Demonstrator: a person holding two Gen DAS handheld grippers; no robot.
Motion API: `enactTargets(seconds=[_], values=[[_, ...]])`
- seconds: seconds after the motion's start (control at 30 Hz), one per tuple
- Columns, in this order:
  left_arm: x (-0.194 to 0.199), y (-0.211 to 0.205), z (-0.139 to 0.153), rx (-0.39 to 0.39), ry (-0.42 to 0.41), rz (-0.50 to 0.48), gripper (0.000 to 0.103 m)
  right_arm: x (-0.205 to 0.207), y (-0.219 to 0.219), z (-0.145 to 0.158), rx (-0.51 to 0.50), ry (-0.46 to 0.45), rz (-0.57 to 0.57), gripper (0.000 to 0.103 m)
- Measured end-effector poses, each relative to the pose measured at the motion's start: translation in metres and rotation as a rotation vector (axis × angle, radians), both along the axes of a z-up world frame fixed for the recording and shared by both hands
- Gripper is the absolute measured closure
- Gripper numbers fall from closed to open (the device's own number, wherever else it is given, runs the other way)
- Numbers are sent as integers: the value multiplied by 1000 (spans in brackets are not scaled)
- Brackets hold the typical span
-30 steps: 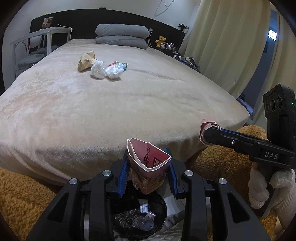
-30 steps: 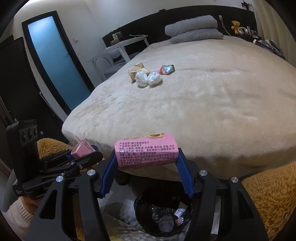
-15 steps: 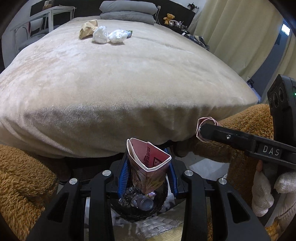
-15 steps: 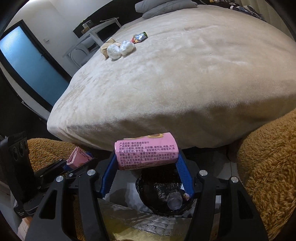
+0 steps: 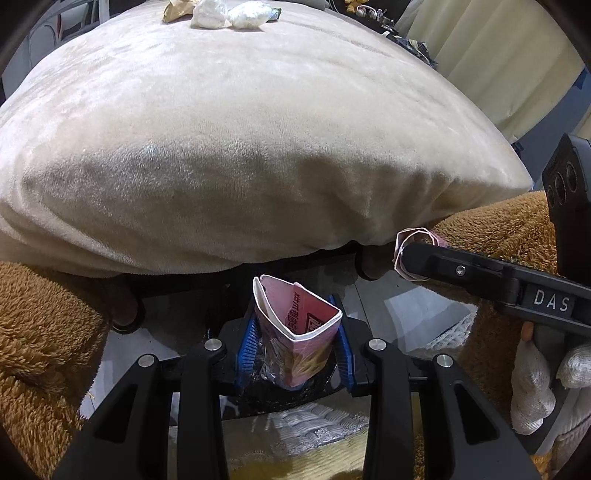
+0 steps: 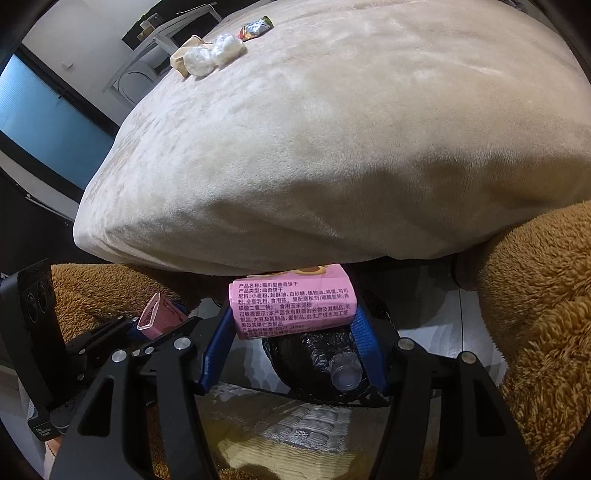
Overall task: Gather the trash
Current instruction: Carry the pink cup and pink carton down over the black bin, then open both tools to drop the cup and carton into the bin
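Observation:
My left gripper (image 5: 295,350) is shut on an open pink carton (image 5: 299,325), held upright over a black-lined trash bin (image 5: 273,391) on the floor at the foot of the bed. My right gripper (image 6: 291,332) is shut on a pink cookie box (image 6: 293,306) held sideways just above the same bin (image 6: 314,365), which holds a clear plastic bottle (image 6: 345,371). Each gripper shows in the other's view: the right one (image 5: 406,254), the left one (image 6: 159,317). More trash lies far up the bed: a brown paper bag (image 6: 183,55), two white crumpled wads (image 6: 214,55) and a colourful wrapper (image 6: 256,27).
The beige bed (image 5: 240,129) fills the view ahead. Brown plush fabric (image 5: 40,332) flanks the bin on both sides (image 6: 546,314). A woven mat (image 6: 295,432) lies under the bin. A blue door (image 6: 33,122) and a white desk (image 6: 162,33) stand at left.
Both grippers have tilted down and lowered toward the bin, each keeping its pink box. The bed now rises higher in both views and the bin sits directly under the jaws.

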State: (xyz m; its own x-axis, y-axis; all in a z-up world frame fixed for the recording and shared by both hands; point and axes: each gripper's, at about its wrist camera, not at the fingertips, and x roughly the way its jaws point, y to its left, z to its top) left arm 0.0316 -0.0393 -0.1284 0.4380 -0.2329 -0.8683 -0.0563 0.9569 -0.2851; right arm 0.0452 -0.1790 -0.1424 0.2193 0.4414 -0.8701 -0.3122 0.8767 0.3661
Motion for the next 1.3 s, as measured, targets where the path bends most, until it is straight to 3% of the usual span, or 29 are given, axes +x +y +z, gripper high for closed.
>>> enactTargets(seconds=[0.3,0.67,0.77,1.03,1.07,1.1,1.13,1.3], values=[[7,0,-19,-33,90,3,68,6,1,-15,2,79,-11,42],[8,6,-30,-74,134,15,68,9,1,-29,16,150,-15,42],[9,10,-35,-121,152,21,68,11,1,-33,10,165,-19,42],[10,14,-42,-119,181,43,66,14,-3,-35,27,180,-26,41],[10,13,-42,-106,184,43,59,13,-4,-34,27,177,-26,41],[10,11,-42,-97,189,44,42,13,-4,-34,30,176,-28,40],[11,10,-41,-90,191,47,37,14,-5,-35,33,180,-29,38],[10,15,-37,-78,168,73,35,16,-8,-33,45,181,-46,32]])
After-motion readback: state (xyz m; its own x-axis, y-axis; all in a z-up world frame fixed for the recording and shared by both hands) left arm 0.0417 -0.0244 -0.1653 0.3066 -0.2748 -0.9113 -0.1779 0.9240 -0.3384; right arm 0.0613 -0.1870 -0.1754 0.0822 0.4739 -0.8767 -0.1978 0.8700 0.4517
